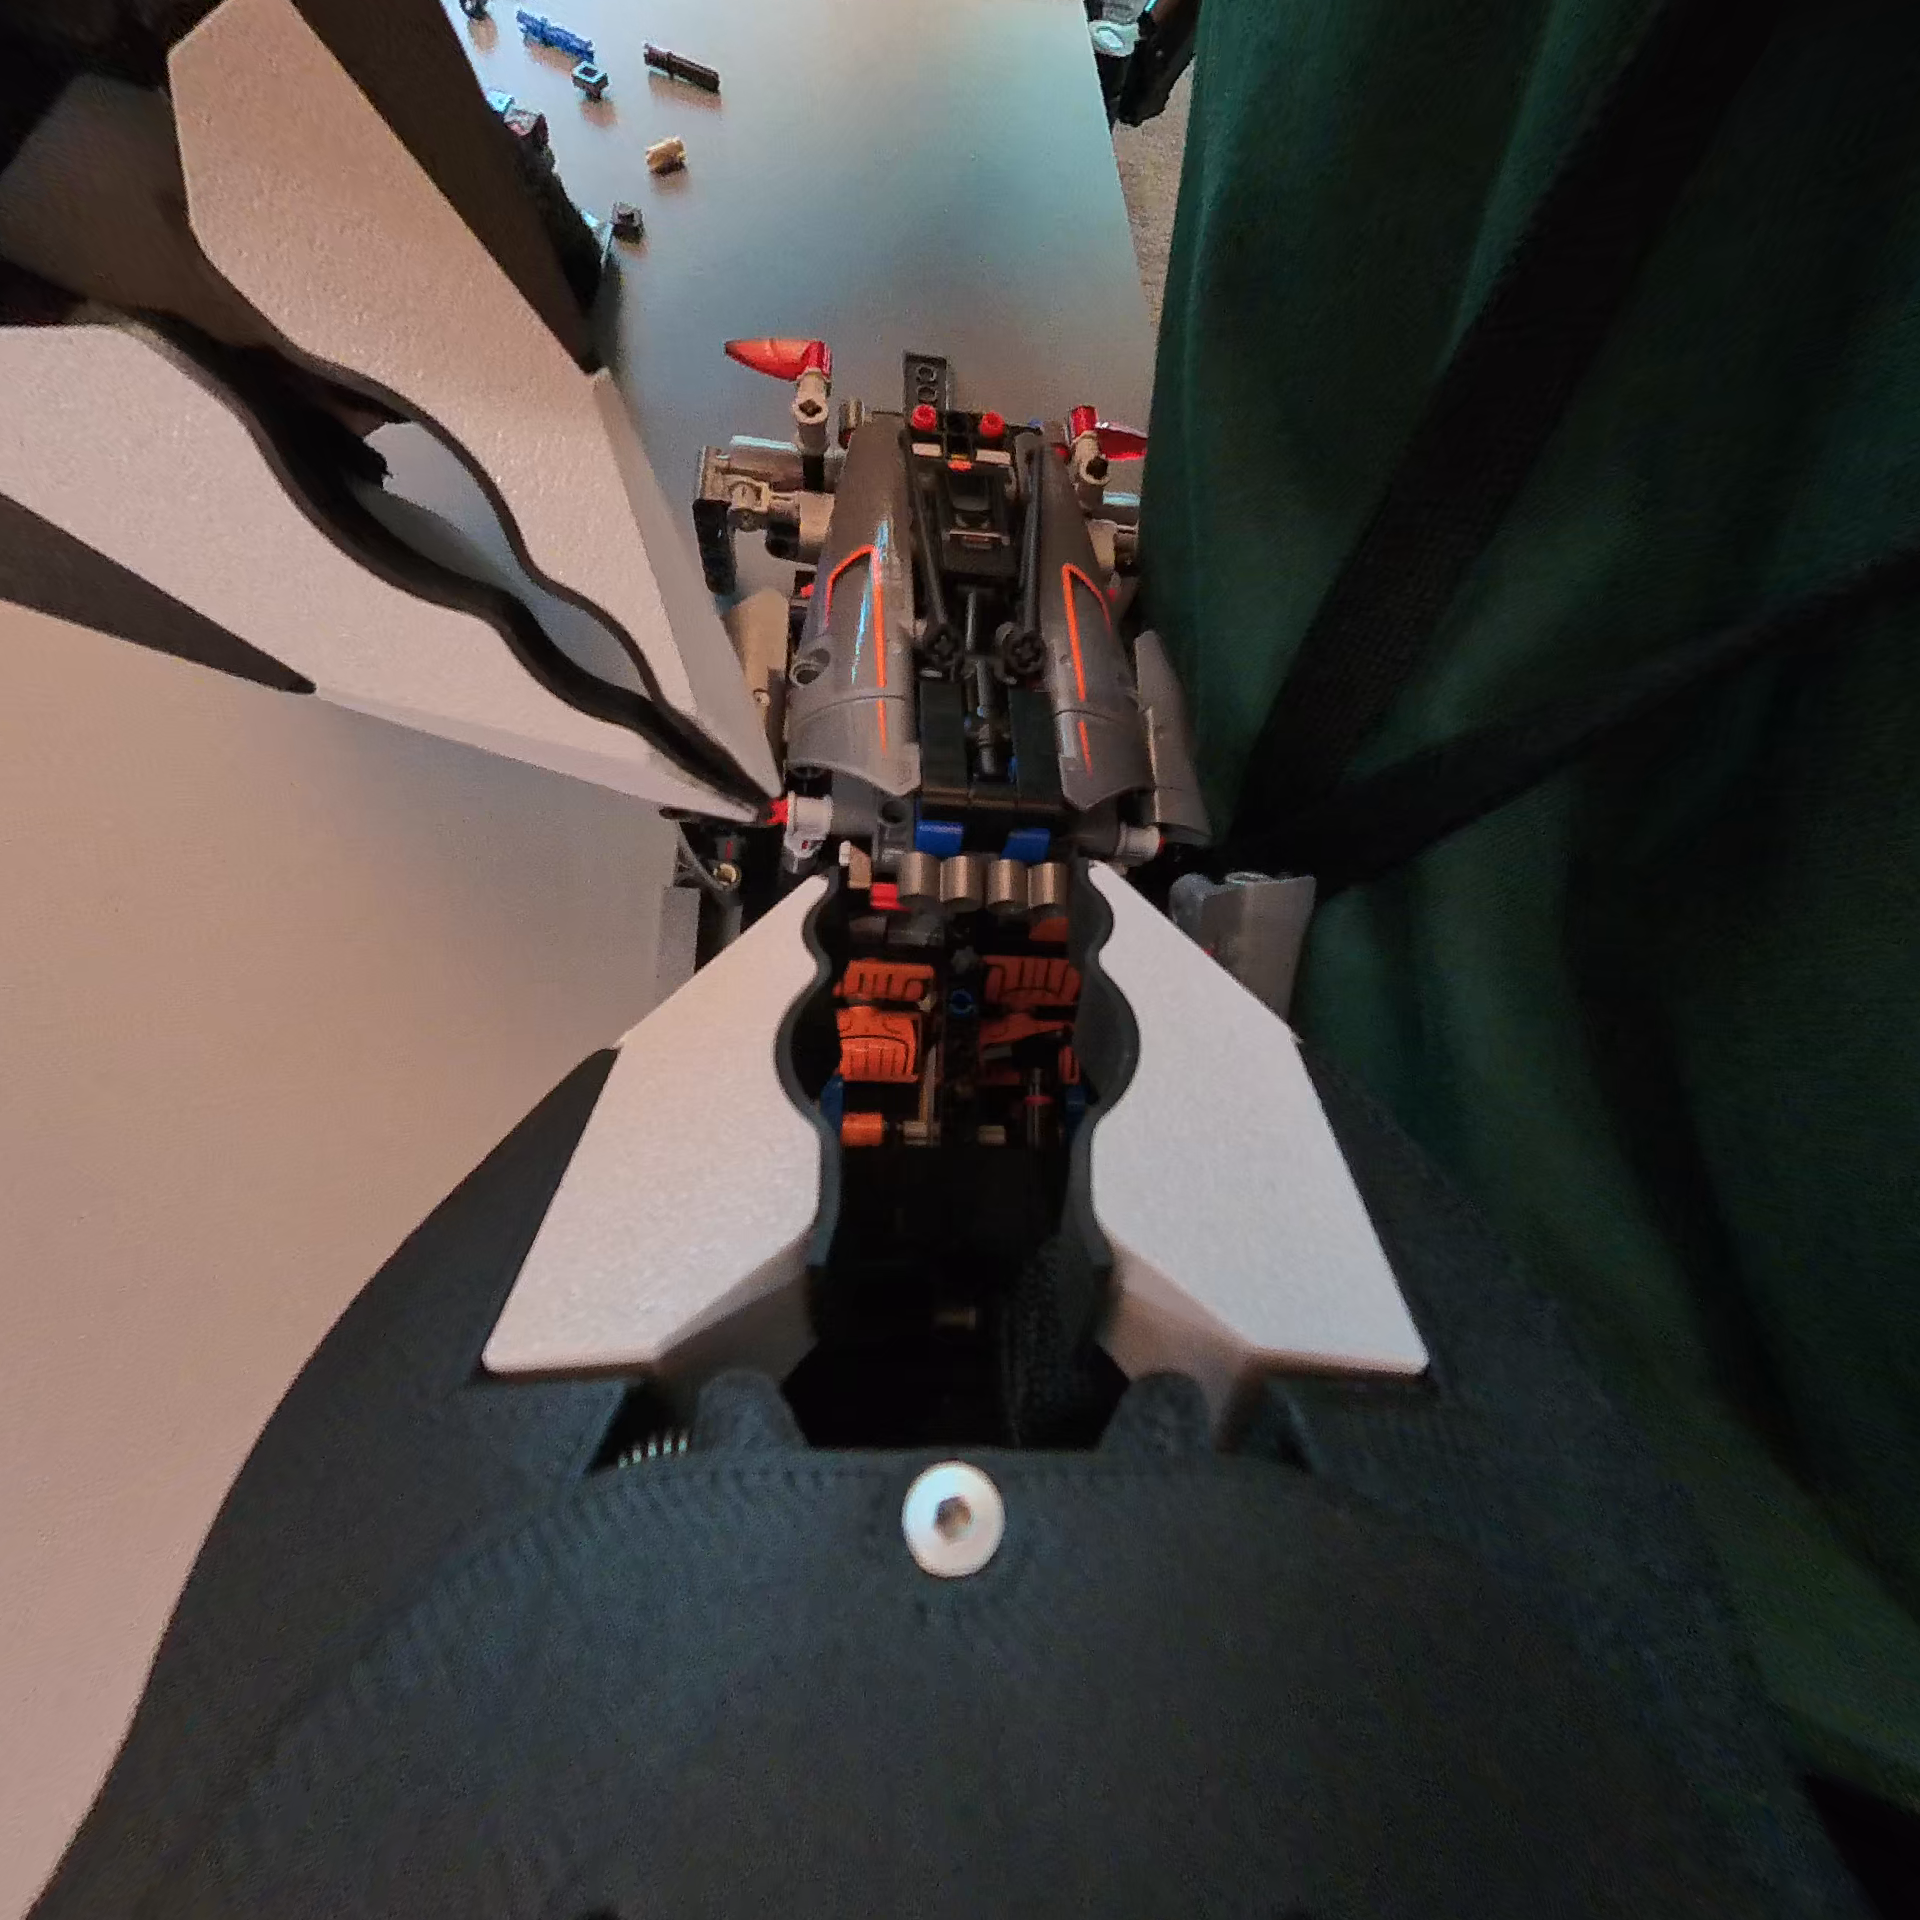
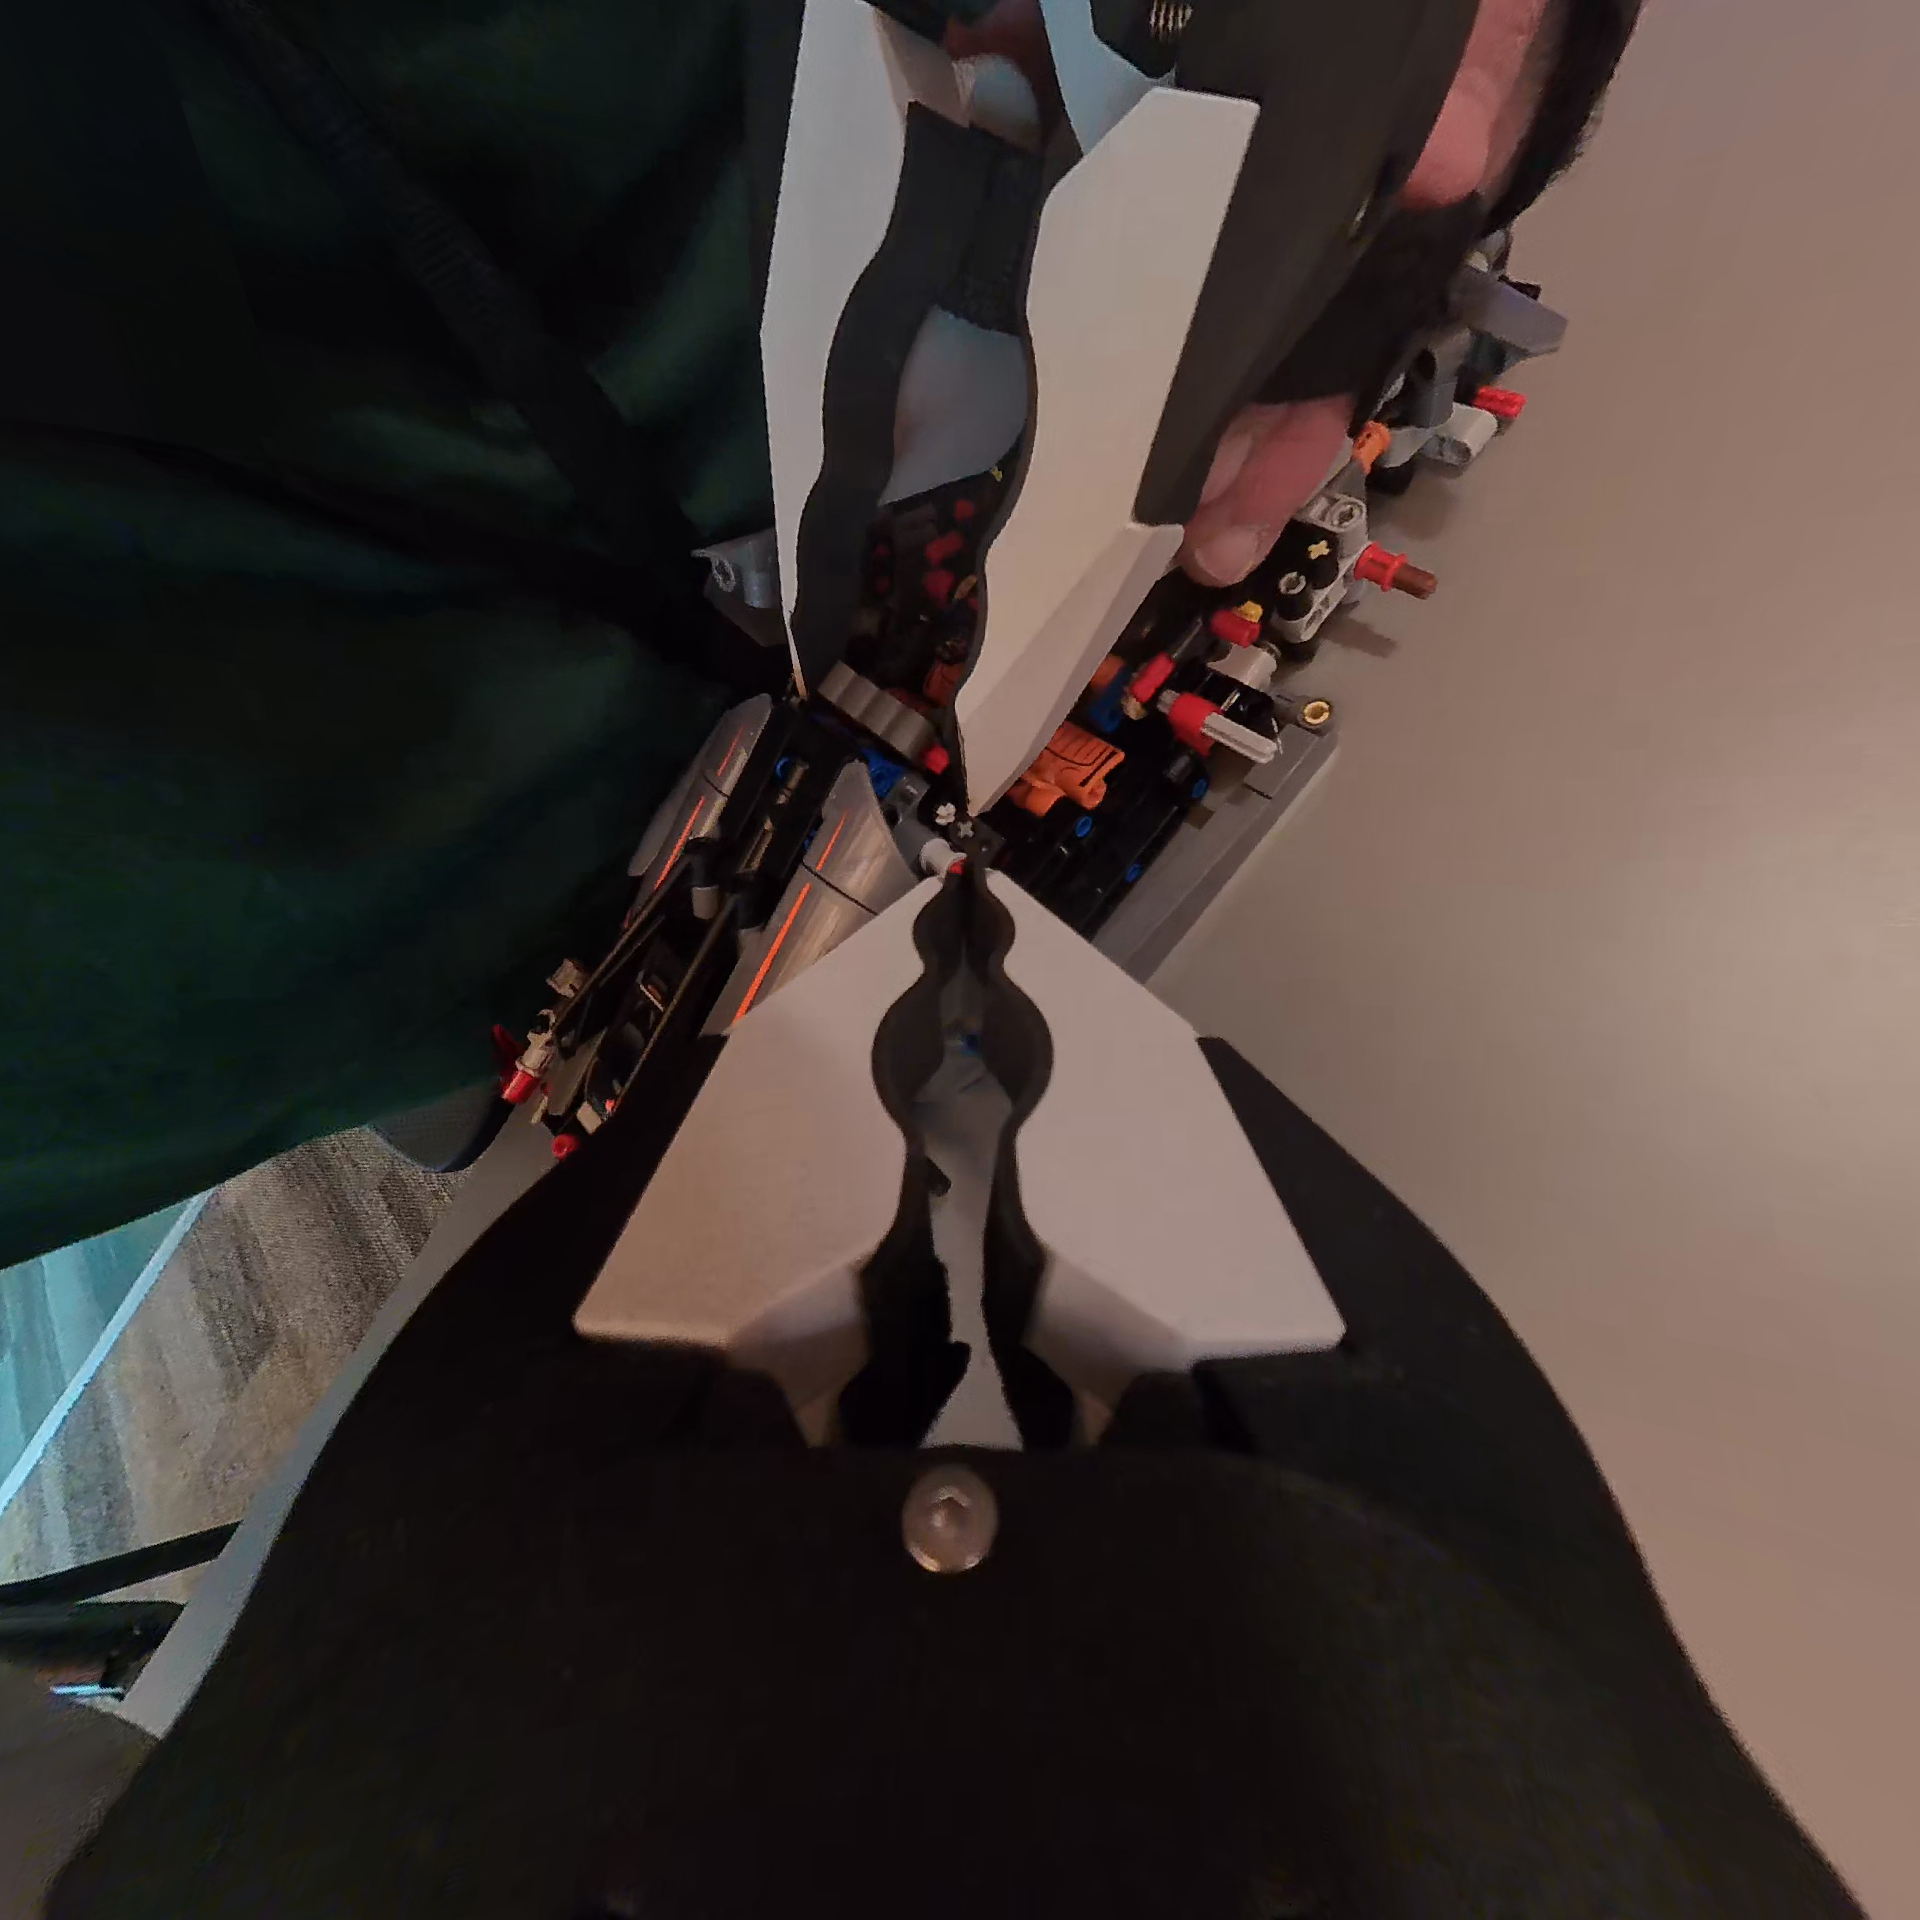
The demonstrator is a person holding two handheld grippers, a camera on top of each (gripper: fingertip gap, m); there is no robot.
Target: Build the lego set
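Observation:
The lego set is a grey and black vehicle model (image 1: 966, 644) with orange engine parts and red pins. It lies on the white table (image 1: 883, 208). My left gripper (image 1: 958, 878) is shut on the model's middle, one finger on each side of the orange parts. My right gripper (image 2: 961, 878) is shut, its tips pinching a small red piece (image 2: 951, 871) against the model's side (image 2: 1091, 821). In the left wrist view the right gripper (image 1: 767, 805) comes in from the left. In the right wrist view the left gripper (image 2: 878, 732) reaches down from above.
Several loose pieces (image 1: 665, 156) lie at the far end of the table. A person's dark green garment (image 1: 1558, 520) fills the right side, close to the model. A hand (image 2: 1247, 499) holds the left gripper. The table edge and floor (image 2: 260, 1299) show at the lower left. Less than 4 cm separates the two grippers' tips.

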